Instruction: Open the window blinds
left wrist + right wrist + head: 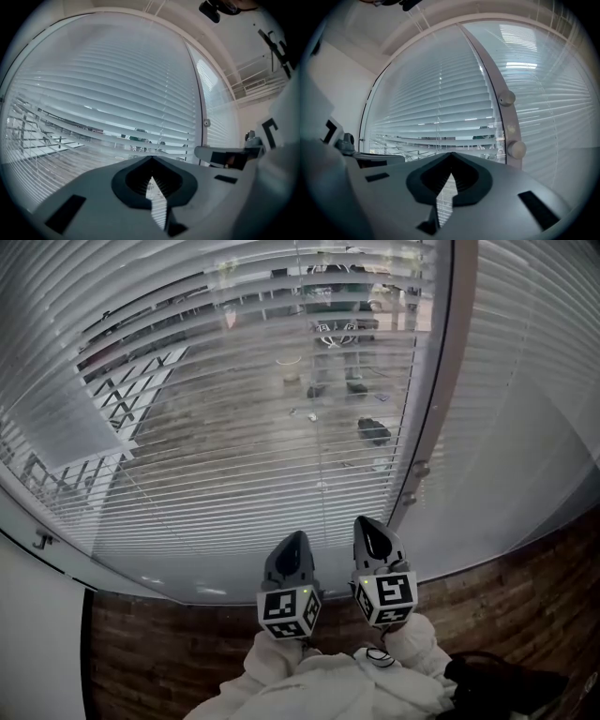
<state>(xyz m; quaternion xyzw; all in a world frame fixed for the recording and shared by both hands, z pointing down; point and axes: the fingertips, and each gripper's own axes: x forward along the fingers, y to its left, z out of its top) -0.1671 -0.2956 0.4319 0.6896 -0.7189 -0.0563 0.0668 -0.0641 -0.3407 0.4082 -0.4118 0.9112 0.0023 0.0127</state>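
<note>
Grey left fingers (103, 183), right fingers (502, 183) closed, empty.

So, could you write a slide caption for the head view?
Left gripper and right gripper, both shut, face the window blinds.

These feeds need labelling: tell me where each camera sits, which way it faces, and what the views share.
Head view: on the person's head, looking steeply down at the blinds; shows sleeves, left gripper, right gripper.
Left gripper view: rides the left gripper, faces the blinds; its shut fingers show below.
Right gripper view: rides the right gripper, faces blinds and window post; shut fingers below.
Shared: blinds, window post.
</note>
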